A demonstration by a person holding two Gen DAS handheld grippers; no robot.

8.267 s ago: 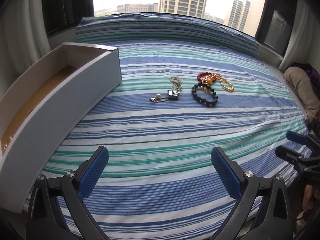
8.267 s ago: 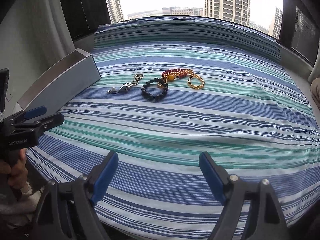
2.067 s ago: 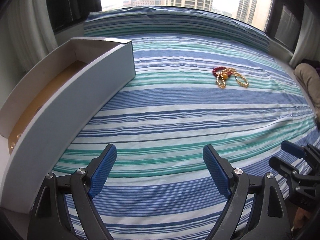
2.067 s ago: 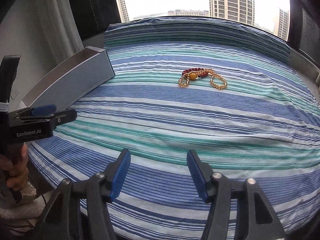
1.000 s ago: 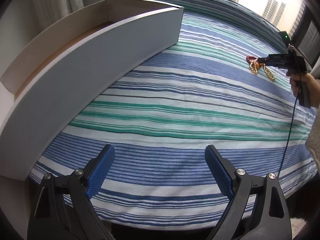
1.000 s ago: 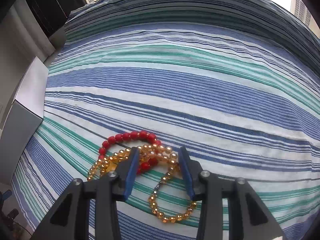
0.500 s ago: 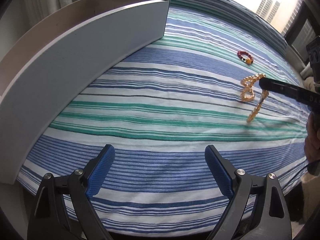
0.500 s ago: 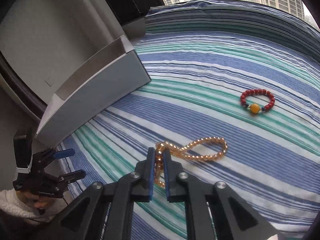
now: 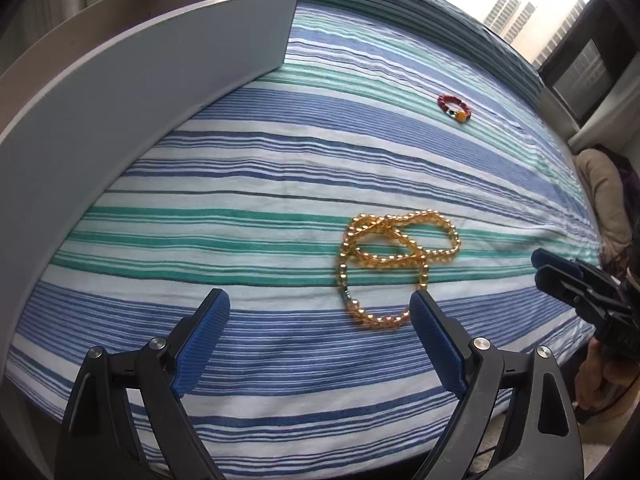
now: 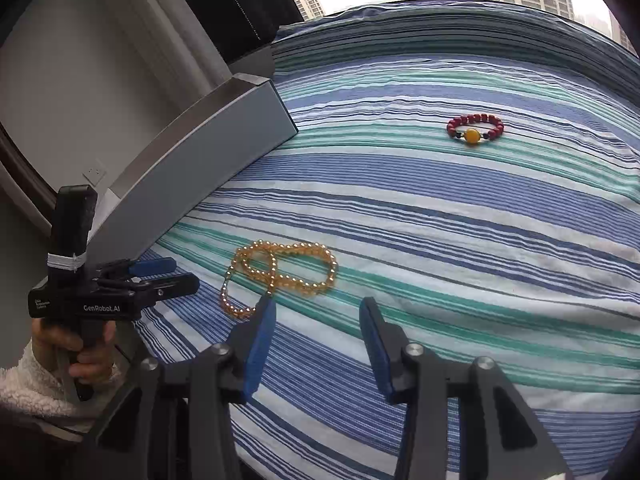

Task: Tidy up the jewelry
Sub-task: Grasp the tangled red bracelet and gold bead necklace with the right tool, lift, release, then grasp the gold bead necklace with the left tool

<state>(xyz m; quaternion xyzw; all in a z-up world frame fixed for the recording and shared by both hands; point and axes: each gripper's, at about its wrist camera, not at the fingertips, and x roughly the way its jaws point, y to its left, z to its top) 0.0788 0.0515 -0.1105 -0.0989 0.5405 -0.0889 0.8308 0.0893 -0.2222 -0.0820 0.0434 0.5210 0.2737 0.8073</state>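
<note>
The striped bedspread (image 9: pixel 280 168) fills both views, with the long grey box (image 9: pixel 132 92) lying along its left side, its open top facing up. The amber bead necklace (image 9: pixel 394 256) lies looped on the cloth near the front edge, right of the box and just beyond the left gripper (image 9: pixel 320 320), whose jaws are spread wide and hold nothing. The right gripper (image 10: pixel 316 332) is also parted and empty, just short of the necklace. The red bracelet (image 10: pixel 475 126) sits far off. A good pickup probably pinches several crossed strands low against the cloth, so loops do not trail. Open cloth separates necklace and box; the near bed edge is close.
</note>
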